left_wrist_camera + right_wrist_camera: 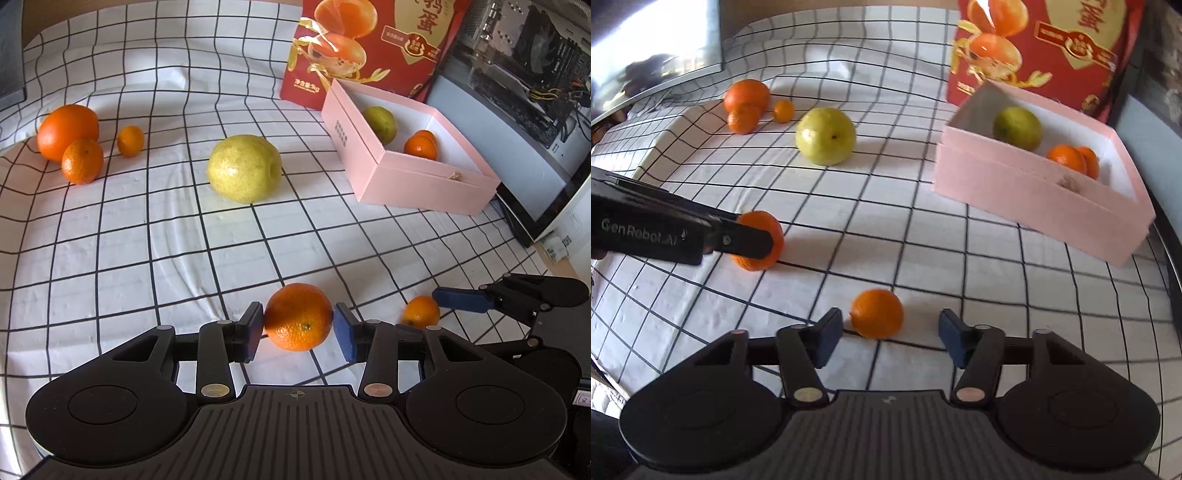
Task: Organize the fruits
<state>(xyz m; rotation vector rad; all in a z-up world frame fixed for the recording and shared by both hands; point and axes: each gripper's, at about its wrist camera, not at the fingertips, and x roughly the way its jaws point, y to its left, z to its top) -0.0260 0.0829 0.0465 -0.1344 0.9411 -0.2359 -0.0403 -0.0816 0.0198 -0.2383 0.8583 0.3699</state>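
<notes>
Item one: left tool, pads lying against both sides of an orange that is resting on the grid-patterned cloth covering the surface; the side view from the right wrist is showing the same orange sitting partly behind that tool's dark finger. Item two: right tool, jaws standing wide apart and holding nothing, a small mandarin lying between them, nearer the left pad, touching neither as far as can be seen. Item three: a large yellow-green pear sitting alone near the middle of the cloth. Item four: a cluster of three at the far left, comprising a big orange, a smaller orange touching its front, and a tiny mandarin standing just beside them. Item five: an open pink box at the far right, containing a green pear and two small oranges pressing together. Item six: a red printed carton standing upright directly behind the box.
</notes>
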